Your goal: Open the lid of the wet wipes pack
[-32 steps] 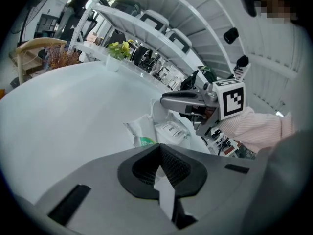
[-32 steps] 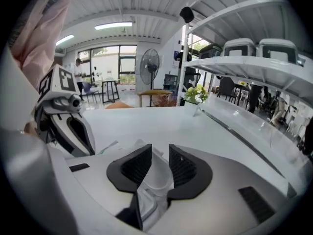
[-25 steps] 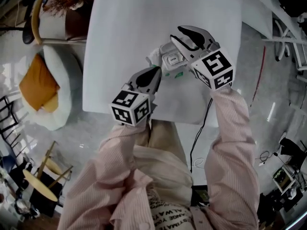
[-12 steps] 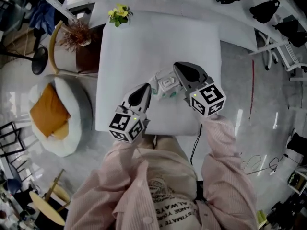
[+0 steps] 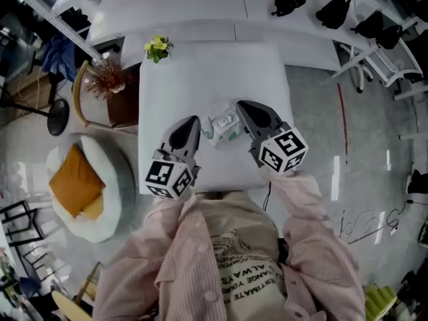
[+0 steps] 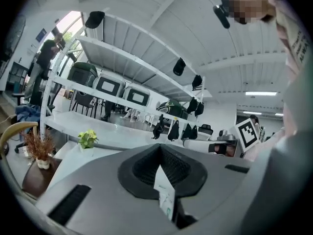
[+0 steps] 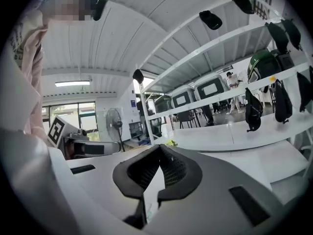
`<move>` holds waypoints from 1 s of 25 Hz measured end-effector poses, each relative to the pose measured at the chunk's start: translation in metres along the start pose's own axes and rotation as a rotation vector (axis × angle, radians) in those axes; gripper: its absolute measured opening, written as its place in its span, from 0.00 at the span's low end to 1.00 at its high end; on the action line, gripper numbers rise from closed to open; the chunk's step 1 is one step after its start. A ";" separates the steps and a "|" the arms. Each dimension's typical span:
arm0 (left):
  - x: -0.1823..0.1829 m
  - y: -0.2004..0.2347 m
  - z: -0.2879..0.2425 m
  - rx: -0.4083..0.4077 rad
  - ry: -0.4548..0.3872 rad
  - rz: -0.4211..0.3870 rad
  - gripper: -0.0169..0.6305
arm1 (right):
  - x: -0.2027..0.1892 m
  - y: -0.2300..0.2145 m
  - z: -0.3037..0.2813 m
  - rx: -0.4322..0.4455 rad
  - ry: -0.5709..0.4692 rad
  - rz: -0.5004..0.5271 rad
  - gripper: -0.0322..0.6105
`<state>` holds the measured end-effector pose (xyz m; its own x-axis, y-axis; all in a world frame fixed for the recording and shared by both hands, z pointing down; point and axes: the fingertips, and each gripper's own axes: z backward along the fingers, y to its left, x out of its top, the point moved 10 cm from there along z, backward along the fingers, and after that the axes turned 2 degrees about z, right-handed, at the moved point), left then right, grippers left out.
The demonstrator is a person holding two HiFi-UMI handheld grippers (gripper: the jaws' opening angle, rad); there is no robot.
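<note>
The wet wipes pack (image 5: pixel 223 128), white with a grey lid patch on top, hangs above the white table (image 5: pixel 200 72) between my two grippers. At its left end my left gripper (image 5: pixel 195 121) is shut on a thin printed edge of the pack (image 6: pixel 165 199). My right gripper (image 5: pixel 240 105) comes in from the right, and in the right gripper view its jaws are shut on a thin white edge of the pack (image 7: pixel 148 202). Both grippers (image 6: pixel 160 151) (image 7: pixel 159 151) point nearly level, so the rest of the pack is hidden in their own views.
A small yellow-flowered plant (image 5: pixel 158 46) stands at the table's far left corner. A brown stand with dried stems (image 5: pixel 112 80) and a round seat with an orange cushion (image 5: pixel 75 186) sit left of the table. Shelves with black bags (image 5: pixel 321 5) run behind. A black cable (image 5: pixel 267 202) hangs at the near edge.
Both grippers have risen with the pack, off the table. The right jaws, open over the lid a second ago, have shut. The table now looks smaller and farther below.
</note>
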<state>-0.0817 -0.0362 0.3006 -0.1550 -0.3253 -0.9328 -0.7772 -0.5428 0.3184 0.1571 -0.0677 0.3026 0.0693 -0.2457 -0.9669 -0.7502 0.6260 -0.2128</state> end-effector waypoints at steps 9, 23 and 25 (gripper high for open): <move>0.028 -0.015 0.014 0.012 -0.067 -0.075 0.03 | 0.024 0.006 0.046 -0.066 -0.071 0.027 0.05; 0.039 -0.016 0.035 0.066 -0.106 -0.105 0.03 | 0.040 0.011 0.067 -0.141 -0.152 0.039 0.05; 0.038 -0.015 0.035 0.071 -0.107 -0.108 0.03 | 0.041 0.010 0.068 -0.148 -0.155 0.043 0.05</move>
<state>-0.0973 -0.0129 0.2542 -0.1294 -0.1816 -0.9748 -0.8331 -0.5132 0.2061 0.1966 -0.0211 0.2517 0.1268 -0.0977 -0.9871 -0.8420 0.5155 -0.1592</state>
